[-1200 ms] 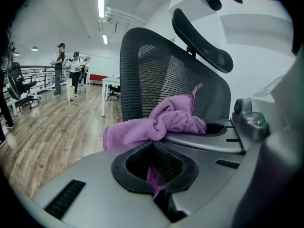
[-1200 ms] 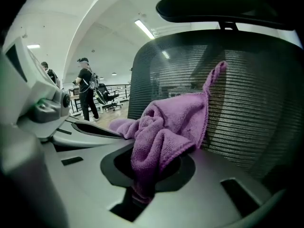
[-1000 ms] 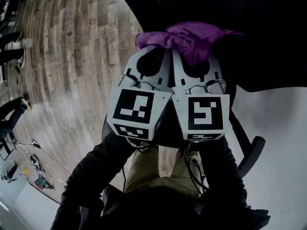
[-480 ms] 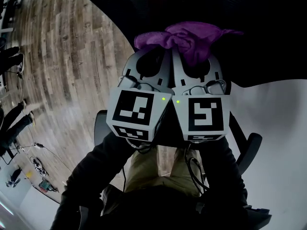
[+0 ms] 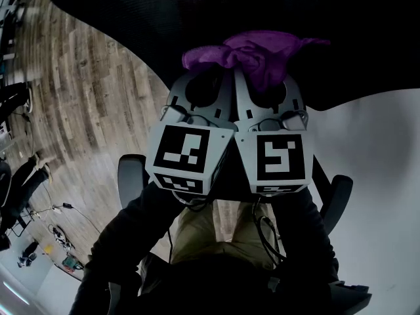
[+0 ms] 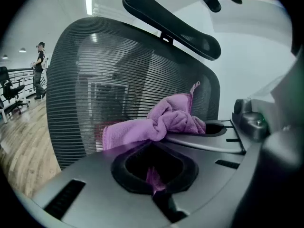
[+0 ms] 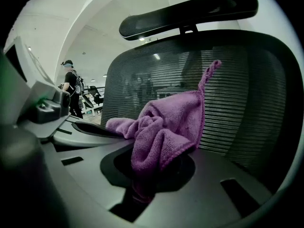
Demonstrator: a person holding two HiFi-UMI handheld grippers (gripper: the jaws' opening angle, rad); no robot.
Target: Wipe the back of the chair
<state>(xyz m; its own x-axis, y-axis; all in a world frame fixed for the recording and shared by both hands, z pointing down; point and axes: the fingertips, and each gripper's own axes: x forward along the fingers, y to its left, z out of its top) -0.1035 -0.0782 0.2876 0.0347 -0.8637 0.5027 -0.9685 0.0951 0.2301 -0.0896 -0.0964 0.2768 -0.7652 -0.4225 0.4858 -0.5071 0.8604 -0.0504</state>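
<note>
**Two-gripper wipe of the chair back (image 6: 90, 75), with the purple cloth (image 7: 171, 122) held up to the mesh below the headrest (image 7: 190, 11).**

The left gripper (image 6: 154, 184) pinches only a thin sliver of the cloth between its closed jaws. The right gripper (image 7: 142, 186) is clamped on a thick bunched fold, and the two sit close side by side. The step in hand appears to be the wiping stroke itself. The next move likely calls for pressing the cloth to the mesh while both grippers sweep across it together. The head view shows the paired grippers and the wooden floor (image 5: 79, 90), but the chair back is only a dark mass there. The gripper views reveal the mesh ribs, each grip, and a distant person (image 6: 39, 70). No view settles whether the cloth actually touches the mesh.
</note>
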